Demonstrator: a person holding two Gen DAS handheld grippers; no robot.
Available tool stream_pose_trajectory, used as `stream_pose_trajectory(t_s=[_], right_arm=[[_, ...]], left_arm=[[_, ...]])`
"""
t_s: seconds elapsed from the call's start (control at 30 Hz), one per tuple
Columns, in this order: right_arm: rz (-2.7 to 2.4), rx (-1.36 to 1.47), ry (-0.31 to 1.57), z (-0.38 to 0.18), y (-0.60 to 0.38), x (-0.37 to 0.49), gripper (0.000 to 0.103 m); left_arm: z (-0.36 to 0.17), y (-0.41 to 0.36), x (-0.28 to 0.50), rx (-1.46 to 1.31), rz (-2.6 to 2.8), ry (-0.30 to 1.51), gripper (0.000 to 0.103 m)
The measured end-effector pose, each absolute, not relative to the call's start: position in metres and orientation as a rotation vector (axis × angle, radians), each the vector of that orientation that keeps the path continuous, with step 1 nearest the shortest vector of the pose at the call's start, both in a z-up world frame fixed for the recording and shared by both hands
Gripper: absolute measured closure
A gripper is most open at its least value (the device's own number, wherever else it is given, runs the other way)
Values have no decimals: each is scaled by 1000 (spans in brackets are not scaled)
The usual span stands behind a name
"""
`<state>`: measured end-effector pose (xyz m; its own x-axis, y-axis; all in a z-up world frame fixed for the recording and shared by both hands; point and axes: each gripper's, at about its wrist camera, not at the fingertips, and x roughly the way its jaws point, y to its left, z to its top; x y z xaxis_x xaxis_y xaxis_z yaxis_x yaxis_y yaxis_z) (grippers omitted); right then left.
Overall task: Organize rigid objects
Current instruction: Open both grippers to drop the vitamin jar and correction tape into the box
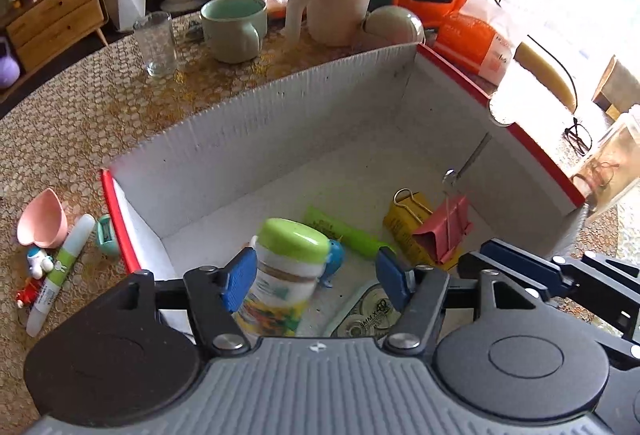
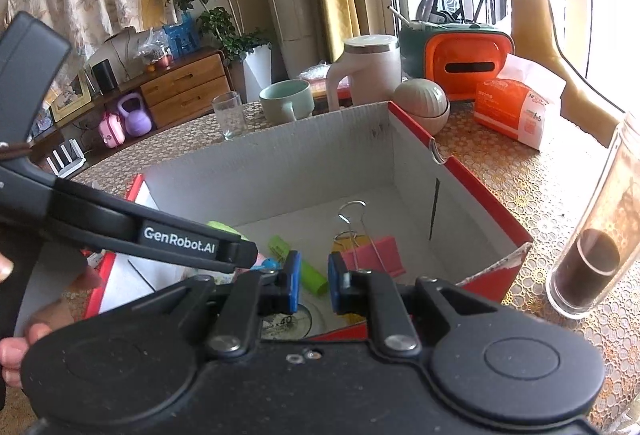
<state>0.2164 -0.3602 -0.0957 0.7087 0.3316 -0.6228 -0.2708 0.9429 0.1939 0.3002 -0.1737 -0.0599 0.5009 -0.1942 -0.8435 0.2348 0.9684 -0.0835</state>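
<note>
Two tongs hover over the box [image 1: 280, 115]: left tongs [image 1: 316, 277] released around the green-lidded bottle [image 1: 286, 267] standing inside, so lift straight clear; right tongs [image 2: 310, 285] clenched empty; remaining marker [image 1: 60, 271] waits on the desk [image 1: 100, 107] at nine o'clock.
</note>
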Motion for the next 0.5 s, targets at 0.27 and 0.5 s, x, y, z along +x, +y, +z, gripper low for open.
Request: stream_pose_trajectory(t_s=[0.27, 0.5], right_arm=[[349, 82, 696, -85, -347, 202, 82], [369, 63, 679, -74, -333, 187, 70]], left_arm=[[-41, -162, 274, 38, -268, 940, 38], [-23, -134, 245, 13, -256, 888, 38]])
